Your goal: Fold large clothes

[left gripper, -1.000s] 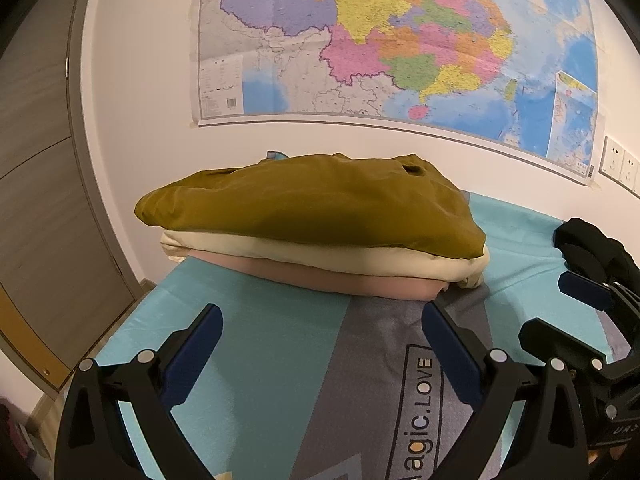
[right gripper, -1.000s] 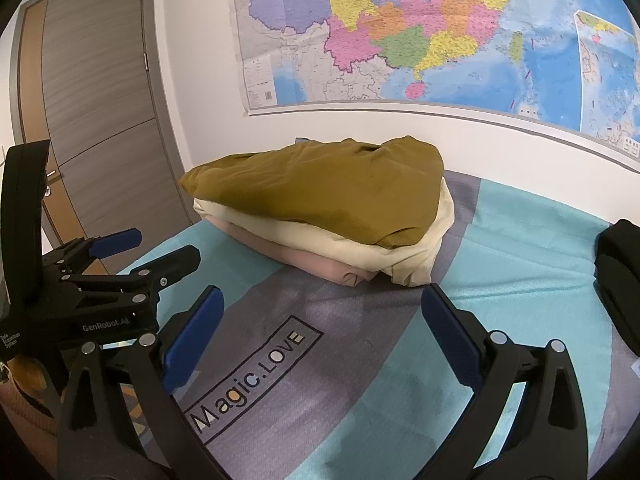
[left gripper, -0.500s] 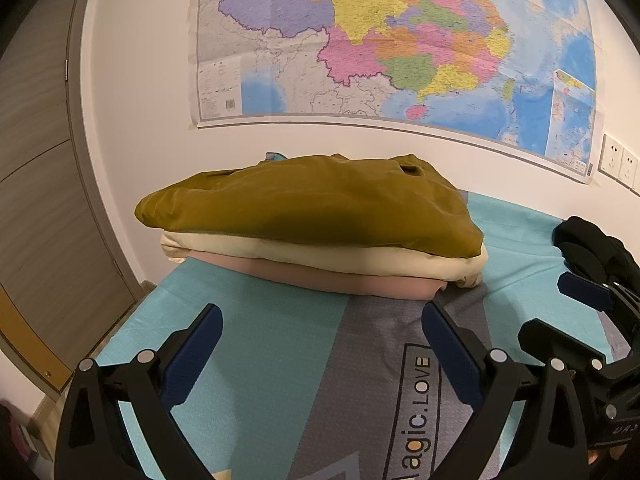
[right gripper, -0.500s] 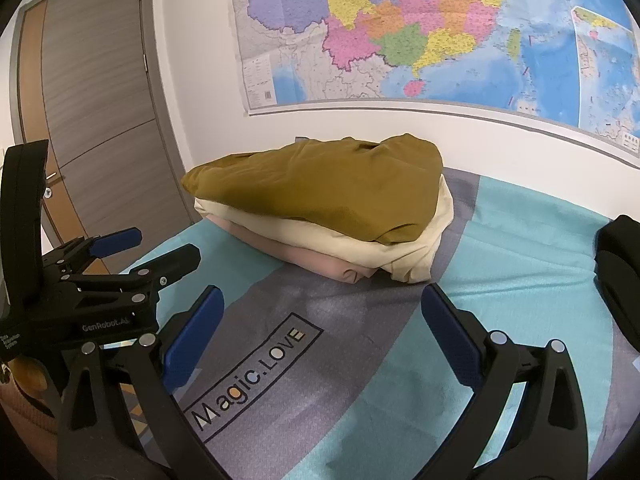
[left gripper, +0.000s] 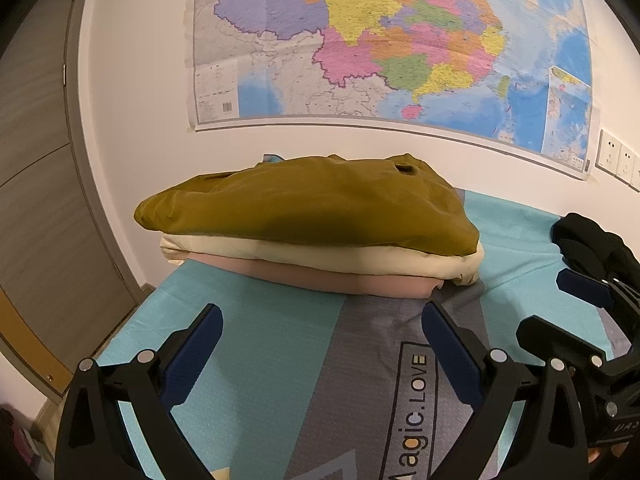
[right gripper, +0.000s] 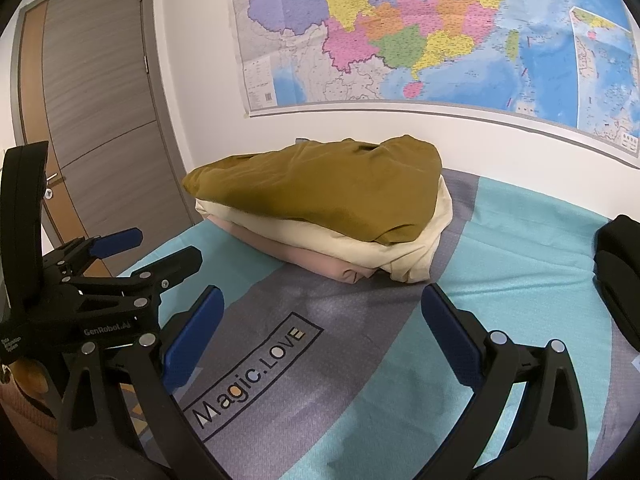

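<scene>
Both tools released and empty: left gripper and right gripper hovering side by side above the bedspread, blue pads spread wide, nothing between them. Three folded garments stacked at the far end against the wall, below the map: olive garment on top, cream garment beneath, pink garment lowest. Judging from that tidy pile, probably time to fetch the next piece, most likely the black garment lying crumpled at the right edge, well apart from the stack. Best done by swinging right without brushing the pile, pinching a single layer at a shoulder or hem with each tool, then lifting clear and spreading flat on the open near area around the Magic.LOVE print before any fold. Worth keeping the two tools apart, being close enough now to knock together. Black garment cut off by the frame in both views, so its type, extent and edges impossible to tell. Far side of the stack hidden. Something blue poking up behind the olive top, too small to identify. Door at left, partly out of view.
</scene>
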Available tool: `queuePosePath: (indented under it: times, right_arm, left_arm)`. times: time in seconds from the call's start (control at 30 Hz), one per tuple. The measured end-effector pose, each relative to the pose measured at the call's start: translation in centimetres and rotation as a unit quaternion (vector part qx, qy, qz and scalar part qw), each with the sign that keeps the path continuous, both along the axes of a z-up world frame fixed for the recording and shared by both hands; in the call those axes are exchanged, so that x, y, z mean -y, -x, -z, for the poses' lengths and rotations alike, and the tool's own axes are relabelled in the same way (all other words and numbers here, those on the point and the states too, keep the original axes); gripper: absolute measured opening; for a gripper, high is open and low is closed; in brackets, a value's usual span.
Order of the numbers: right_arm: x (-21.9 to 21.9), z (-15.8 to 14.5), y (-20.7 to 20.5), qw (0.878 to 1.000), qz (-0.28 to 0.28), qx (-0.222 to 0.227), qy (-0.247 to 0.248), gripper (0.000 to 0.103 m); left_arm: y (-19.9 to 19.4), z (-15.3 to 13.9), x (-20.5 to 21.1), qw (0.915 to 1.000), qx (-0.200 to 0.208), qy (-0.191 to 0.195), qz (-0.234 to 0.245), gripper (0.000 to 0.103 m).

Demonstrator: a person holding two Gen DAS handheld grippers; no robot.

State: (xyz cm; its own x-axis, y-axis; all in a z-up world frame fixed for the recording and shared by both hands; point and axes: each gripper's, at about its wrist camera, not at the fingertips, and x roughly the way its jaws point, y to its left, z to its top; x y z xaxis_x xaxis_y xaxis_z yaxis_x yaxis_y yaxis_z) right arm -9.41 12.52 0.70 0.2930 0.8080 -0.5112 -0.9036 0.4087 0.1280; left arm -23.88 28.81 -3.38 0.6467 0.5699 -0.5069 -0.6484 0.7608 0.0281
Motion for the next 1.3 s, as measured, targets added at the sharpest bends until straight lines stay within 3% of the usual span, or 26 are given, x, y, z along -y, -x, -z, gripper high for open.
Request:
queuePosePath:
  times: [1.3]
  right_arm:
    - [0.33,0.23,0.10,1.000,-0.002,-0.009,0.003,0.097]
  left_arm:
    - [-0.14,0.73,-0.07,0.9999,-0.007,0.009,0.003,0.096]
